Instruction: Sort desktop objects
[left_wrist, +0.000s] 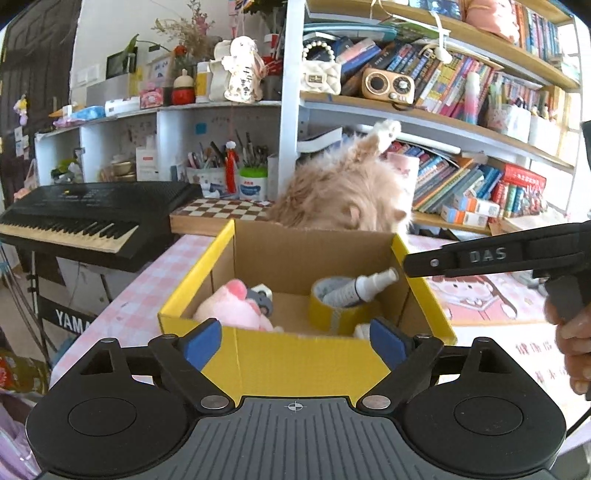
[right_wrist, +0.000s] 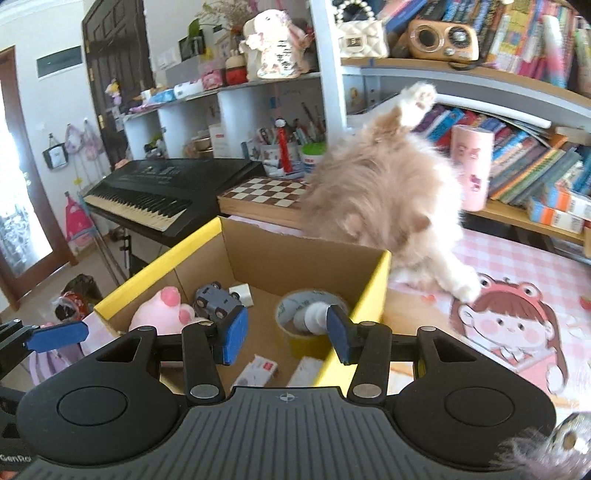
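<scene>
A yellow cardboard box (left_wrist: 295, 365) (right_wrist: 373, 291) stands on the pink checked table. In it lie a pink plush toy (left_wrist: 232, 306) (right_wrist: 162, 310), a grey toy car (right_wrist: 216, 302), a yellow tape roll (left_wrist: 340, 314) (right_wrist: 295, 339) with a white spray bottle (left_wrist: 365, 286) (right_wrist: 312, 317) resting in it, and small white cartons (right_wrist: 256, 369). My left gripper (left_wrist: 295, 343) is open and empty at the box's near wall. My right gripper (right_wrist: 284, 332) is open and empty above the box's right wall; it also shows in the left wrist view (left_wrist: 491, 256).
A fluffy cream cat (left_wrist: 343, 195) (right_wrist: 388, 195) sits right behind the box. A chessboard (left_wrist: 221, 212), a black keyboard (left_wrist: 85, 218) and full bookshelves (left_wrist: 461, 110) stand beyond. A cartoon-print mat (right_wrist: 509, 325) covers the table to the right.
</scene>
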